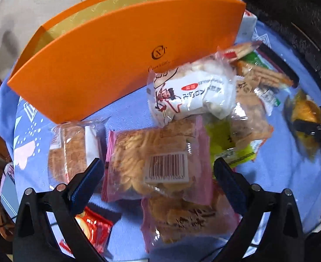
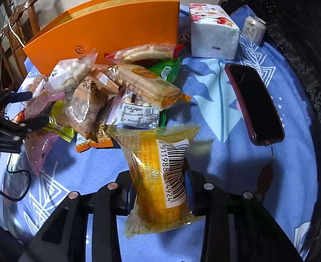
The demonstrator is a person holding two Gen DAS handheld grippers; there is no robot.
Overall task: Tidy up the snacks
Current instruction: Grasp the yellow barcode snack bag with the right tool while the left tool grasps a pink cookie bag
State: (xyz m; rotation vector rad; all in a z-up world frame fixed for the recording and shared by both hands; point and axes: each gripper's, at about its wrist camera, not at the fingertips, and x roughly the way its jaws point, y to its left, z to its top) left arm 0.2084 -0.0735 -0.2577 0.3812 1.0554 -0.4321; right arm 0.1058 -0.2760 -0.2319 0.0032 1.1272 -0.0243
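An open orange box [image 1: 108, 50] stands at the back of the blue cloth; it also shows in the right wrist view [image 2: 108, 28]. A pile of snack packets [image 2: 108, 91] lies in front of it. My left gripper [image 1: 158, 172] is open, its fingers either side of a pink packet of biscuits [image 1: 156, 159]. A second pink packet [image 1: 182, 216] lies under it. My right gripper [image 2: 158, 185] is shut on a yellow snack packet [image 2: 160, 174] and holds it above the cloth. That packet also shows at the right of the left wrist view [image 1: 304, 111].
A red-cased phone [image 2: 254, 102], a tissue pack [image 2: 212, 32] and a drink can [image 2: 255, 29] lie at the right on the blue cloth [image 2: 204, 131]. A dark carved table rim [image 2: 313, 87] runs along the right. A wooden chair [image 2: 18, 28] stands behind left. A red packet [image 1: 93, 224] lies near the front.
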